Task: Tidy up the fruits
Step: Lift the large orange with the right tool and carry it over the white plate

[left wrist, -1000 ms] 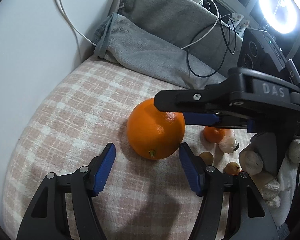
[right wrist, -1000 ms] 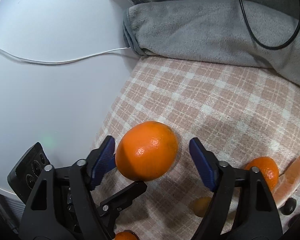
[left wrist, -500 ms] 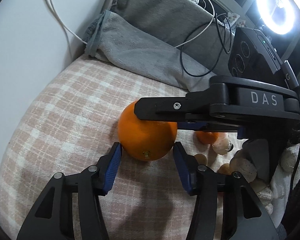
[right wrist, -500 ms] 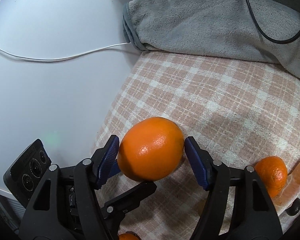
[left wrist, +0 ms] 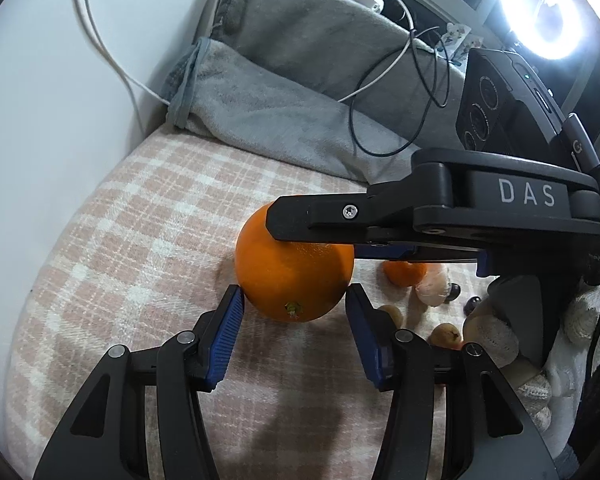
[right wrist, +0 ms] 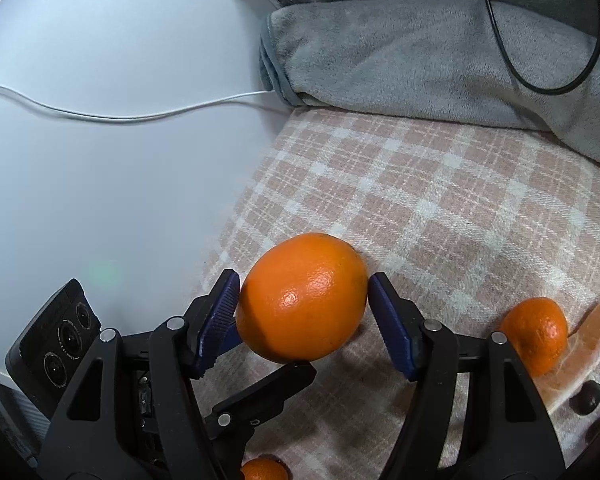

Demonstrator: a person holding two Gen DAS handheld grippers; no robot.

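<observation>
A large orange (left wrist: 292,276) sits over the pink checked cloth (left wrist: 140,240); whether it rests on the cloth I cannot tell. My left gripper (left wrist: 294,296) has both blue pads against its lower sides. My right gripper (right wrist: 303,292) clamps the same orange (right wrist: 303,300) across its middle, with a pad pressed on each side. In the left wrist view, one black finger (left wrist: 319,216) of the right gripper crosses the orange's top. One left finger (right wrist: 268,384) shows under the orange in the right wrist view.
A mandarin (right wrist: 533,334), a peeled mandarin (left wrist: 431,290), small brown fruits (left wrist: 445,334) and dark berries (right wrist: 585,396) lie to the right. A grey blanket (right wrist: 419,60) with cables lies behind. A white table (right wrist: 100,180) is on the left. A gloved hand (left wrist: 495,336) holds the right gripper.
Both grippers' jaws narrowed from wide of the large orange to touching it. The left gripper came forward around the orange's lower part.
</observation>
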